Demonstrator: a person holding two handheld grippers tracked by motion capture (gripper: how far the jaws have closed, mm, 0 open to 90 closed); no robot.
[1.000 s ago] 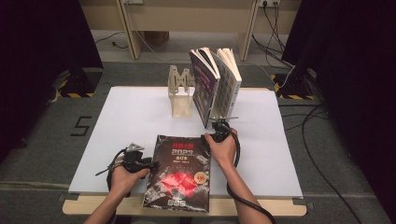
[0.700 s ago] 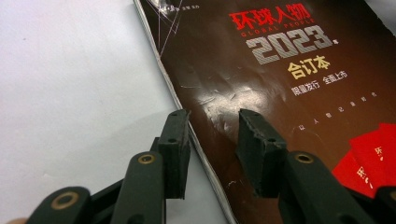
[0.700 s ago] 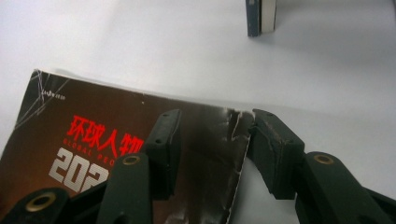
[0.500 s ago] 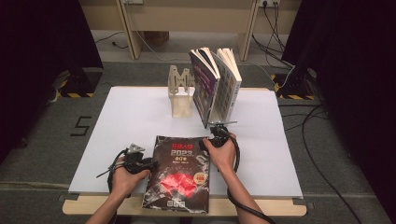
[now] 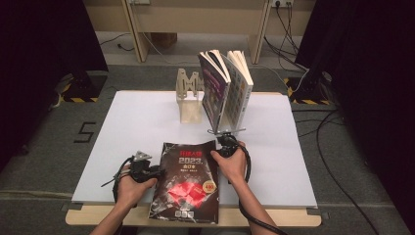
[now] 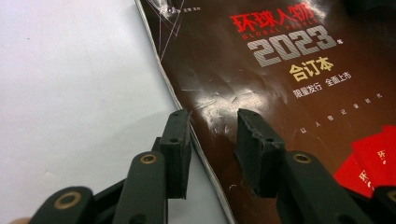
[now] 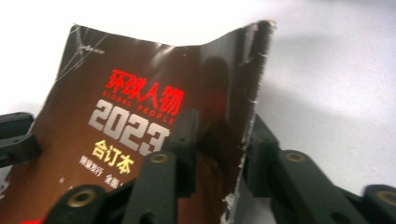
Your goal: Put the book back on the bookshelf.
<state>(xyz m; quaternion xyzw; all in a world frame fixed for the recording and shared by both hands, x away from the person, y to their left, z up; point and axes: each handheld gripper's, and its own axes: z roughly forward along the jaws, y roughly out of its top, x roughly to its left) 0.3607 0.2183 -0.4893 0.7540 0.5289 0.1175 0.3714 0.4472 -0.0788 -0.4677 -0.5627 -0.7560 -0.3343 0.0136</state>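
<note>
A dark brown magazine (image 5: pixel 188 181) with red and silver "2023" lettering lies flat near the table's front edge. My left gripper (image 5: pixel 157 170) rests at its left edge. In the left gripper view the jaws (image 6: pixel 212 135) straddle that edge of the magazine (image 6: pixel 289 93) with a gap, one over the table and one over the cover; they have just been closing a little. My right gripper (image 5: pixel 219 148) is at the magazine's upper right corner. Its jaws (image 7: pixel 222 144) have just been closing and now pinch the worn right edge of the magazine (image 7: pixel 130 121), which curls up between them.
A wooden book stand (image 5: pixel 188 98) stands at the back middle of the white table (image 5: pixel 137 122). Two upright books (image 5: pixel 215 90) (image 5: pixel 241 88) lean against it, just beyond my right gripper. Cables lie on the floor to the right.
The right gripper has edged slightly left onto the magazine's right edge and closed on it. The left hand has stayed where it was.
</note>
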